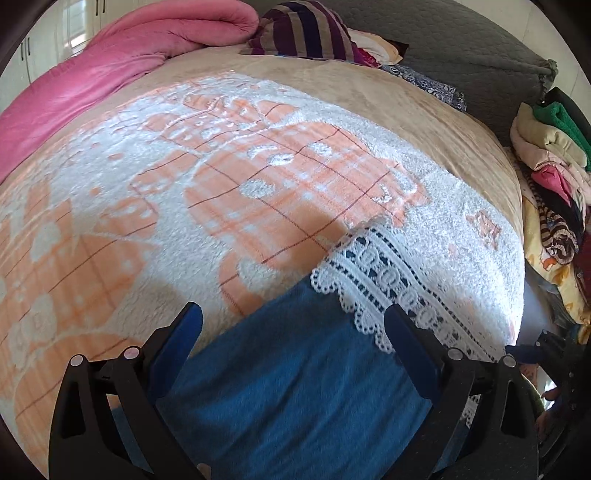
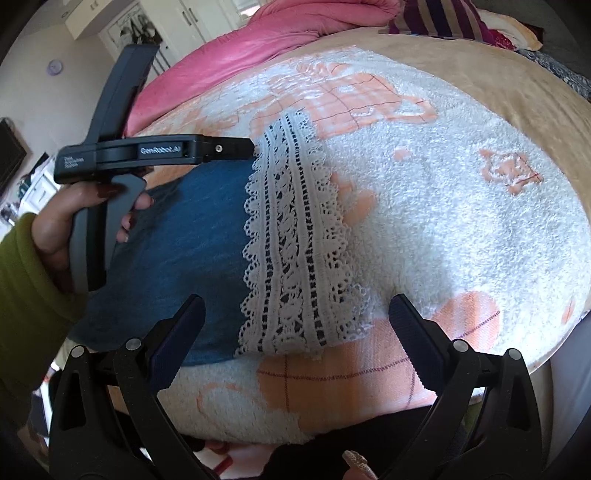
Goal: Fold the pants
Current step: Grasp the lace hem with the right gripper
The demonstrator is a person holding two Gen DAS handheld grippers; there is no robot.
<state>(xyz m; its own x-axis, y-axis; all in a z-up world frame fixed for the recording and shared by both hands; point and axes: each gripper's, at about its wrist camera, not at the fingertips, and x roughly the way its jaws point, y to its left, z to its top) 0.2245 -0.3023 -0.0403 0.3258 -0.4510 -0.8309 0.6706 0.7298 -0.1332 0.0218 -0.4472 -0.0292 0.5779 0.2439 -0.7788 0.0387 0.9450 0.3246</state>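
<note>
Blue pants (image 1: pixel 295 387) with a wide white lace hem (image 1: pixel 388 266) lie flat on a white and orange fleece blanket (image 1: pixel 221 184). My left gripper (image 1: pixel 293 312) is open, its jaws spread over the blue cloth just short of the lace, with nothing held. In the right wrist view the pants (image 2: pixel 184 229) run leftward from the lace hem (image 2: pixel 295 229). My right gripper (image 2: pixel 295 301) is open over the near end of the lace, holding nothing. A hand (image 2: pixel 74 221) in a green sleeve holds the left tool's body (image 2: pixel 159 151) above the far side of the pants.
A pink quilt (image 1: pixel 110 66) and a striped pillow (image 1: pixel 306 29) lie at the far end of the bed. A pile of folded clothes (image 1: pixel 554 177) sits off the right side. The bed's near edge (image 2: pixel 258 424) runs just below my right gripper.
</note>
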